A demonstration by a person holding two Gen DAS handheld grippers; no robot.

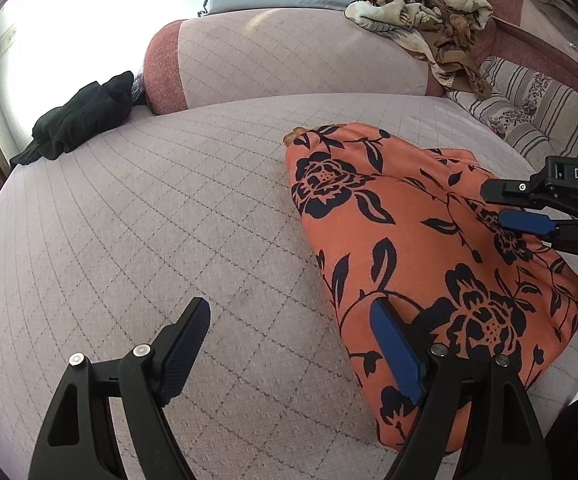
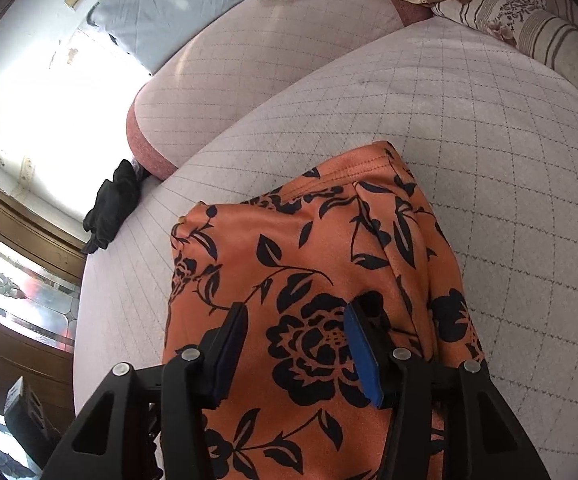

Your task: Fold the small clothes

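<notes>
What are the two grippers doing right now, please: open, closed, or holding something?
Left gripper: open, holding nothing, at the edge of the orange floral garment.
Right gripper: open over the garment, gripping nothing yet.

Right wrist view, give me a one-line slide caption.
Right gripper, jaws apart, poised over a folded orange floral garment on a quilted sofa seat.

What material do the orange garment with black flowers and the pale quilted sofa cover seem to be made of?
The orange garment with black flowers looks like a thin, smooth knit or satin-like fabric: it has a slight sheen, soft folds and a stitched hem. The pale quilted sofa cover appears a matte, padded textile, shown by its stitched diamond grid. Neither fibre can be told.
</notes>
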